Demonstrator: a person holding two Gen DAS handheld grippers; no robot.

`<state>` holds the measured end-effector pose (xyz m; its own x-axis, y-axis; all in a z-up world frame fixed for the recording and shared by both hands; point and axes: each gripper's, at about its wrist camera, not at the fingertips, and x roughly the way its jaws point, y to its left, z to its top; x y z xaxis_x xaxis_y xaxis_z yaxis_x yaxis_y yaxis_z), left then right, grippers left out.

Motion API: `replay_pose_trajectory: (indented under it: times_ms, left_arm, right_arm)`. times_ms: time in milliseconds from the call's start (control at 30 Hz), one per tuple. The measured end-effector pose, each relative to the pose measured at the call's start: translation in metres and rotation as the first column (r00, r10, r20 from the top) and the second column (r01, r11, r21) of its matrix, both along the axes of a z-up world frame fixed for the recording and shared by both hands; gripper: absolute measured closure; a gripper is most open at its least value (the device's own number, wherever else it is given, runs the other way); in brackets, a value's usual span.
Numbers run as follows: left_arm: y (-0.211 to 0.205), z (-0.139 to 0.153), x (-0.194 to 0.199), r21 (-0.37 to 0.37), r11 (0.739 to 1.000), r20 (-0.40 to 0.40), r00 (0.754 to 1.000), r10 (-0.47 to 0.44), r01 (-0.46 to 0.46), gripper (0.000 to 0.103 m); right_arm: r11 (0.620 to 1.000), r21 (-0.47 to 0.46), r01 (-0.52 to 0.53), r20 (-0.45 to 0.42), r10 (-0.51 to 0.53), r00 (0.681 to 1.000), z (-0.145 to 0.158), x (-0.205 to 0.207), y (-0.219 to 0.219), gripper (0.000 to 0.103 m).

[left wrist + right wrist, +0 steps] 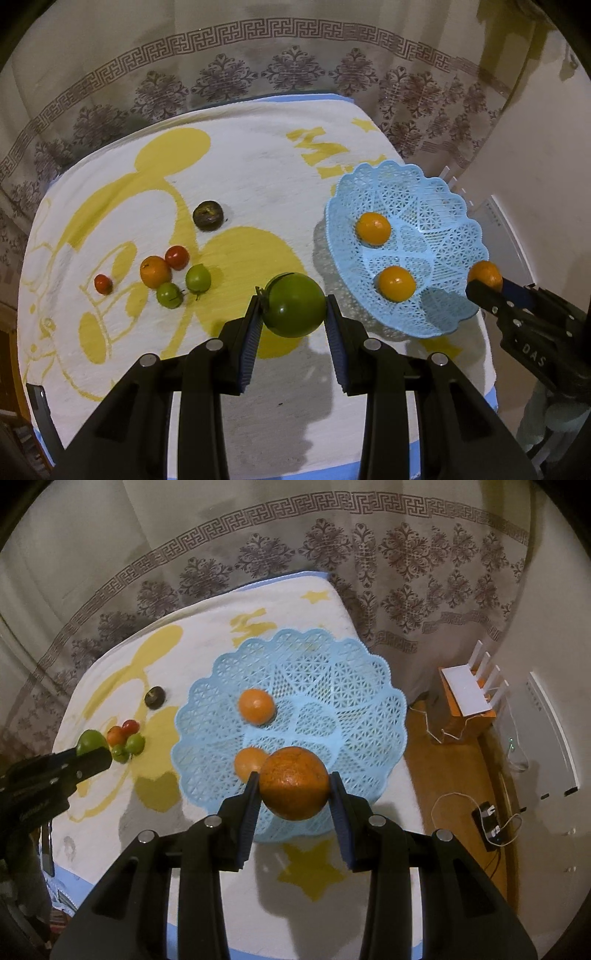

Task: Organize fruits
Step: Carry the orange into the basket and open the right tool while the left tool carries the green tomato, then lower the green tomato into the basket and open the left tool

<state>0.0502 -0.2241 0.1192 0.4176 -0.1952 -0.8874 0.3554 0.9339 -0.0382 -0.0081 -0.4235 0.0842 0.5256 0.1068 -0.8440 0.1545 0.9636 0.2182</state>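
My left gripper [293, 312] is shut on a large green fruit [295, 304], held above the towel left of the blue lattice basket [443, 221]. My right gripper [293, 788] is shut on an orange [293, 782] over the near rim of the basket [332, 672]. Two oranges [373, 229] [397, 283] lie in the basket. On the towel at the left lie an orange [155, 271], two red fruits [177, 257] [103, 283], two small green fruits [198, 278] [169, 294] and a dark brown fruit [208, 215].
The table carries a white towel with yellow cartoon print [240, 177]. A patterned curtain [258, 66] hangs behind. Right of the table, on the wooden floor, stand a white router on an orange box [469, 694], a white appliance [543, 738] and cables [487, 812].
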Motion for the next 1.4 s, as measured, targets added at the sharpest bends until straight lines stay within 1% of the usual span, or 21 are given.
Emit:
replay_pose_trajectory:
  times_ms: [133,200,233,500,1000,1033,1100,1133,1167,1267,1400]
  left_arm:
    - [-0.004,0.0,0.002,0.002,1.0,0.003,1.0,0.003,-0.003,0.069]
    - [-0.005,0.0,0.003,0.004,1.0,0.003,1.0,0.006,-0.006,0.069]
    - [-0.005,-0.001,0.003,0.004,1.0,0.002,1.0,0.007,-0.007,0.069]
    - [-0.015,-0.006,0.008,0.006,1.0,-0.01,1.0,-0.005,0.005,0.069]
    - [-0.053,-0.015,0.016,-0.038,0.995,-0.033,0.995,-0.097,0.095,0.068]
    - [-0.057,-0.015,0.016,-0.042,0.994,-0.03,0.994,-0.104,0.103,0.068]
    - [-0.06,-0.014,0.017,-0.056,0.993,-0.029,0.994,-0.109,0.108,0.059]
    - [-0.061,-0.012,0.019,-0.063,0.992,-0.022,0.994,-0.11,0.109,0.048]
    - [-0.061,-0.011,0.018,-0.067,0.992,-0.014,0.994,-0.112,0.111,0.041]
    - [-0.06,-0.008,0.019,-0.077,0.99,-0.003,0.993,-0.116,0.115,0.04]
    - [-0.051,-0.009,0.02,-0.074,0.993,-0.011,0.996,-0.09,0.089,0.04]
  right_arm:
    - [1.0,0.007,0.018,-0.011,-0.018,1.0,-0.003,0.008,-0.006,0.064]
    - [0.999,0.032,0.029,-0.022,-0.028,0.999,-0.007,0.01,-0.011,0.056]
    - [0.999,0.04,0.036,-0.017,-0.036,0.999,-0.007,0.011,-0.013,0.051]
    - [0.998,0.038,0.044,-0.003,-0.044,0.999,-0.006,0.009,-0.02,0.05]
    - [0.996,0.039,0.086,-0.022,-0.085,0.996,-0.01,-0.001,-0.031,0.05]
    - [0.995,0.04,0.088,-0.023,-0.087,0.996,-0.011,-0.002,-0.031,0.05]
    - [0.995,0.04,0.093,-0.026,-0.092,0.995,-0.012,-0.003,-0.032,0.05]
    - [0.995,0.04,0.096,-0.028,-0.095,0.995,-0.012,-0.004,-0.032,0.05]
    - [0.994,0.042,0.098,-0.029,-0.097,0.995,-0.013,-0.004,-0.032,0.05]
    - [0.994,0.043,0.097,-0.03,-0.096,0.995,-0.012,-0.003,-0.032,0.051]
    - [0.995,0.044,0.09,-0.029,-0.089,0.996,-0.013,-0.002,-0.027,0.051]
